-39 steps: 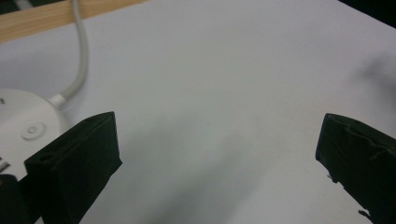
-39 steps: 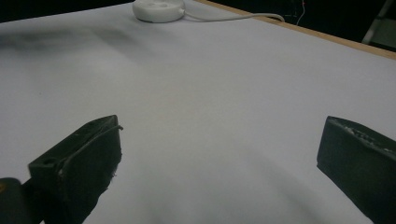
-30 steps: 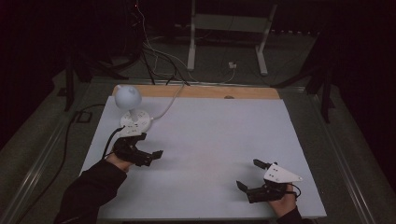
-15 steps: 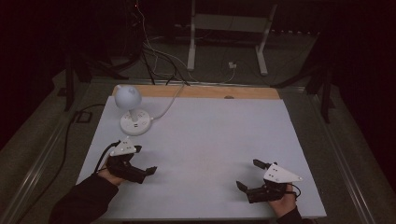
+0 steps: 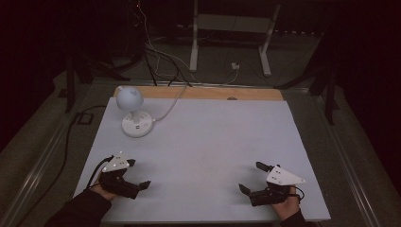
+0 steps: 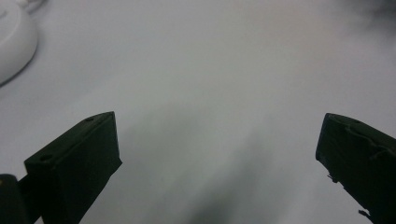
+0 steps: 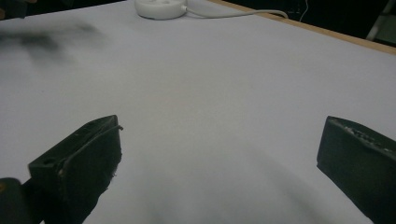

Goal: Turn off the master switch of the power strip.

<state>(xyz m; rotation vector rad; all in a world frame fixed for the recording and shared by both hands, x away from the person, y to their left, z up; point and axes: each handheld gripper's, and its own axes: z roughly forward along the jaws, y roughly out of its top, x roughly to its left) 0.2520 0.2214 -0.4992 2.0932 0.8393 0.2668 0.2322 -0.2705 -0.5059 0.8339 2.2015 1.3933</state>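
1. A white tabletop [image 5: 213,146] with a wooden strip [image 5: 203,93] along its far edge sits in a dim room; dark floor, loose cables [image 5: 156,56] and a white metal stand [image 5: 231,28] lie beyond it.
2. A small white lamp [image 5: 134,111], round head on a disc base, stands well ahead of the left gripper [image 5: 139,174], its cord [image 5: 172,101] running off the far edge. The base [image 7: 161,7] also appears far ahead of the right gripper [image 5: 249,177].
3. Left gripper [image 6: 217,154]: jaws spread wide, empty, over bare tabletop near the front edge.
4. Right gripper [image 7: 219,156]: jaws equally wide apart, holding nothing, well apart from the left.
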